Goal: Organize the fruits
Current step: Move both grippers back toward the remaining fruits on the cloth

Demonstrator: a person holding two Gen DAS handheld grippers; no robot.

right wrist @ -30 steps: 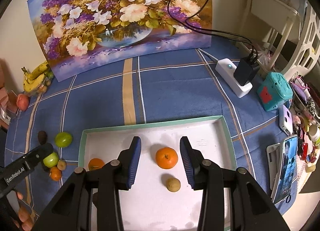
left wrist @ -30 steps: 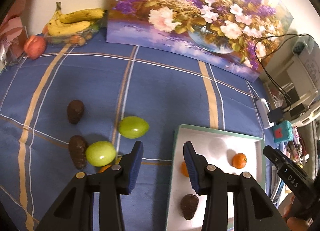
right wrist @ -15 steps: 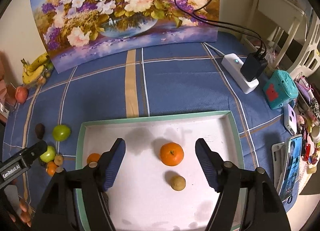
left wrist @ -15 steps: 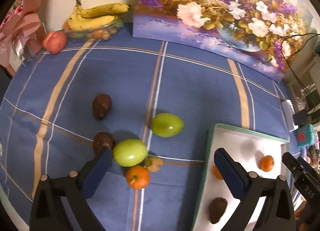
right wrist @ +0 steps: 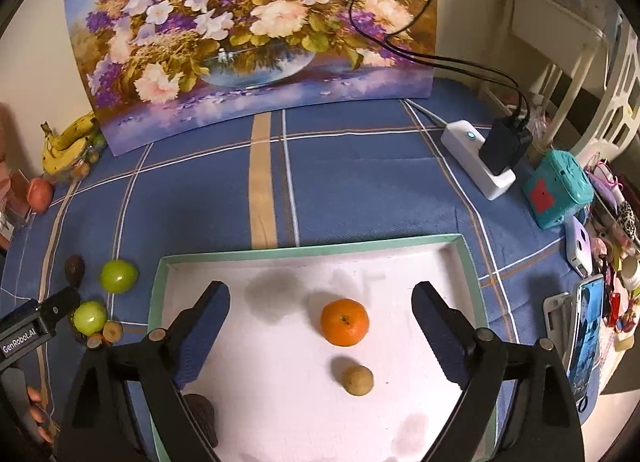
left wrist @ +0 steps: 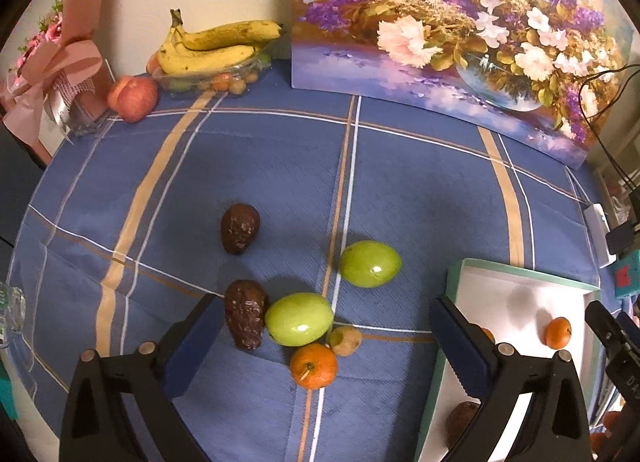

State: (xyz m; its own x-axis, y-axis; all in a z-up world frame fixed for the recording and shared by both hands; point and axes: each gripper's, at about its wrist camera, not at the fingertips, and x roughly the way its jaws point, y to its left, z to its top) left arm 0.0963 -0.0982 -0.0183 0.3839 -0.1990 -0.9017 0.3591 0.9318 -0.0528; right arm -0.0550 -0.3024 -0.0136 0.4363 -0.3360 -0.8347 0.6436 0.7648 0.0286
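Blue plaid tablecloth (left wrist: pixel 420 197) fills both views, with the floral painting (right wrist: pixel 256 33) propped along its far edge. The white tray (right wrist: pixel 280 394) with a green rim lies under your right gripper (right wrist: pixel 320 326); from your left wrist view the same tray (left wrist: pixel 520 290) sits at the lower right.

Your left gripper (left wrist: pixel 320 338) stands fully spread and empty above the loose fruit cluster on the cloth. Between its fingers lie a dark avocado (left wrist: pixel 245 320) touching a green fruit (left wrist: pixel 299 318), a small tan fruit (left wrist: pixel 346 340) and an orange (left wrist: pixel 313 366). The avocado is just beside the left finger. A second green fruit (left wrist: pixel 370 264) and a second avocado (left wrist: pixel 240 228) lie farther ahead, apart from the cluster.

Your right gripper's jaws are opening, nothing pressed between them. An orange (right wrist: pixel 344 322) and a small tan fruit (right wrist: pixel 359 380) rest on the tray between the fingers, clear of both pads. A dark fruit (right wrist: pixel 202 408), probably an avocado, is half hidden behind the left finger.

Bananas (left wrist: pixel 218 45) and a red apple (left wrist: pixel 134 98) rest at the cloth's far left corner.
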